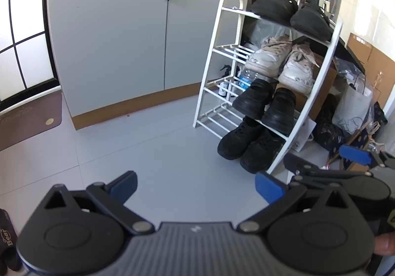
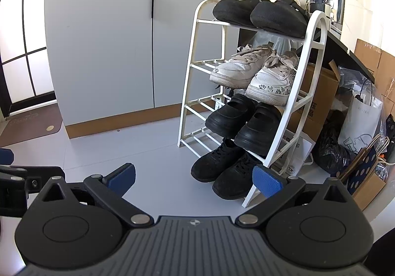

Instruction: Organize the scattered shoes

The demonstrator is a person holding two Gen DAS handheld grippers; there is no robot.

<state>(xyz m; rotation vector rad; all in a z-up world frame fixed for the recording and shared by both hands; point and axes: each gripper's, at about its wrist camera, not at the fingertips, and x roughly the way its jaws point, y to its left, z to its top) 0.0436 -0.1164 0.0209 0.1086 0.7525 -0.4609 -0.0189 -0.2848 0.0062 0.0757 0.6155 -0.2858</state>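
A white four-tier shoe rack stands on the grey floor beside a cabinet. Black slip-ons lie on its top tier, and white lace-up sneakers on the second. Chunky black shoes are on the third tier and black lace-up sneakers on the lowest. The same pairs show in the left wrist view, with the black sneakers nearest. My left gripper is open and holds nothing, over bare floor left of the rack. My right gripper is also open, just short of the bottom pair.
A white two-door cabinet with a grey counter fills the back left. A brown doormat lies by the glass door. Cardboard boxes, a white paper bag and a black plastic bag crowd the rack's right side.
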